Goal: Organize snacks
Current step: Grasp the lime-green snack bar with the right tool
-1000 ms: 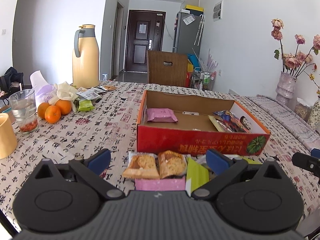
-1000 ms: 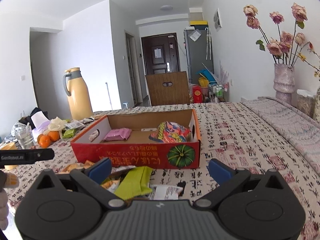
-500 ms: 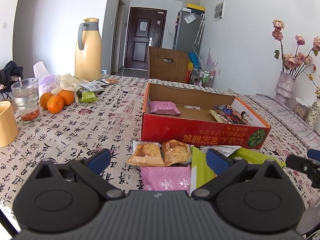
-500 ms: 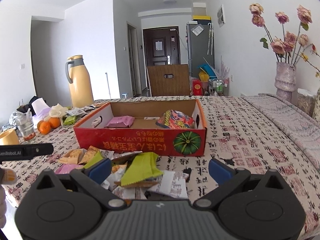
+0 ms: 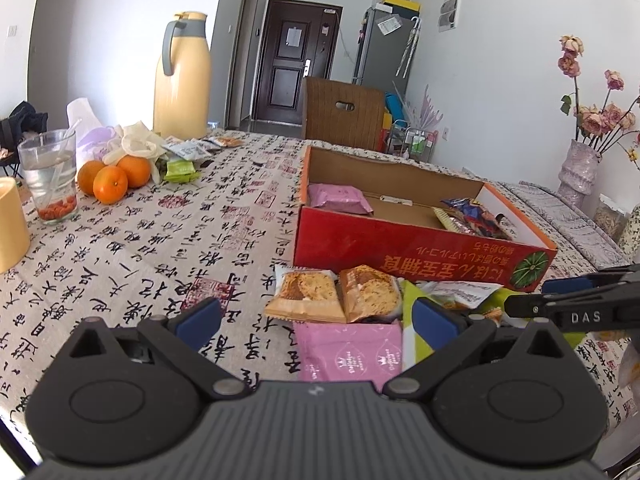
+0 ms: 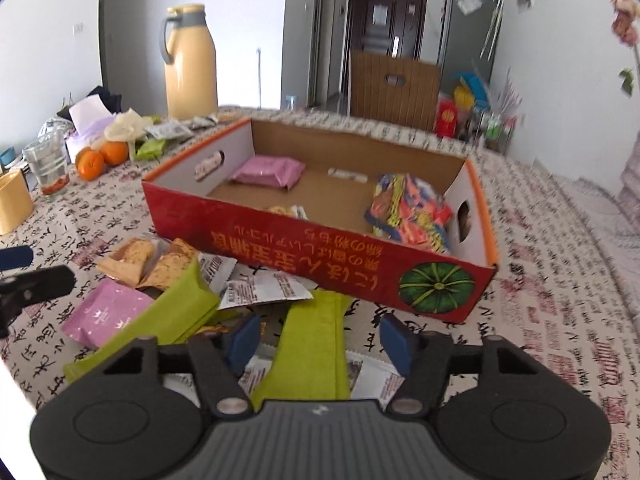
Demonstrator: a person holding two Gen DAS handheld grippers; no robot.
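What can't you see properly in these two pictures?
- Pile of snacks, right wrist view: the near packets are hidden under the right gripper; its jaws have just been closing around a green packet, pad contact unclear.
- Red box, left wrist view: its front wall hides part of the floor inside.
- Flowers, right wrist view: cut off by the edge and blurred.
- Print on the white packet: too small to read.

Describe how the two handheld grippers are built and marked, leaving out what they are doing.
Both look alike: a ribbed dark grey body, two round black discs and angled black link arms carrying blue pads. The left gripper shows this in its own view, the right gripper in its own. From the side, the right one's black finger bears white "DAS" lettering. No cables or sleeves show.
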